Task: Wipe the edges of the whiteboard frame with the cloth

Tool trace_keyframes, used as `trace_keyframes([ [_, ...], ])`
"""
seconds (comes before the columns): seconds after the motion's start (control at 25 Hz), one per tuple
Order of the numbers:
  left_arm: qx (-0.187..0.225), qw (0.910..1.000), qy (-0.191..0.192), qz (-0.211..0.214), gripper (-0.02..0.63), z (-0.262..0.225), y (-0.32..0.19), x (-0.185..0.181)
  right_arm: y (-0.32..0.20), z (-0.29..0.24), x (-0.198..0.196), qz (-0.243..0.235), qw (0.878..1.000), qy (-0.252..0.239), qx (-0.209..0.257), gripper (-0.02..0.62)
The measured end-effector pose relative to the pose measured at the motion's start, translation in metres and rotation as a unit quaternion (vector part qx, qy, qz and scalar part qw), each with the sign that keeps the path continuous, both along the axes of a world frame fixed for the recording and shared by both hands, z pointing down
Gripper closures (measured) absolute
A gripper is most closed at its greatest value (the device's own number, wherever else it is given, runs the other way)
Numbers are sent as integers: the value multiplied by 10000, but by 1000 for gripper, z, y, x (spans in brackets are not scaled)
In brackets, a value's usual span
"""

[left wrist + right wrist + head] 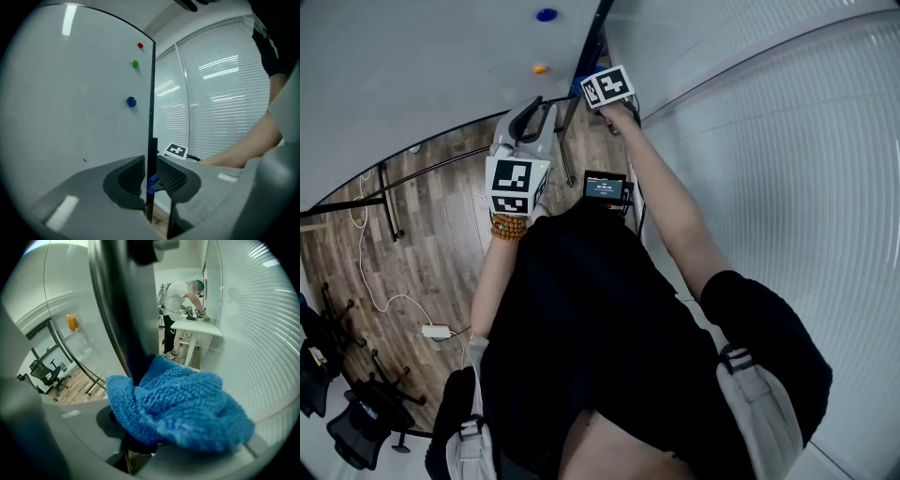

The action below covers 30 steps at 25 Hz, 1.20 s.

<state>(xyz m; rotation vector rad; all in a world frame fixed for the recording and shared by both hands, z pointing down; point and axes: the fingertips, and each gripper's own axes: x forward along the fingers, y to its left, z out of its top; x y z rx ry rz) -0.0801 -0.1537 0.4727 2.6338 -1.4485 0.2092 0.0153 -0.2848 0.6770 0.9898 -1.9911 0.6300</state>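
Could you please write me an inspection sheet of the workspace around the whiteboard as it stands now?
Surface: whiteboard upright, no writing seen.
Job's things: blue cloth bunched against the black frame edge.
Clutter: red magnet, green magnet, blue magnet near that edge.
Grippers: left gripper has its fingers close on either side of the frame, grip unclear; right gripper shut on the cloth.
Cables: white cable and adapter on the wooden floor.
Surroundings: window blinds, office chairs, a person at a table.

Office, whiteboard, window blinds, swivel chairs
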Motion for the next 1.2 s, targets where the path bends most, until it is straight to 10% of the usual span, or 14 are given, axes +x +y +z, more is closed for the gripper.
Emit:
trace_keyframes([
  [0.48,-128,9997,-85,-187,439,25,30,-5,14,54,4,263,9995,15,-156,476],
  [0.72,-204,9996,-1,-214,439,-3,33,-25,44,-5,-15,-150,9986,-474,200,468],
  [0.96,-103,9995,72,-285,439,-2,45,-38,108,-111,-48,-935,9653,-1942,1472,474],
  [1.2,81,9990,188,-391,439,-1,59,-48,152,-182,-71,-1383,9318,-2123,2598,485],
])
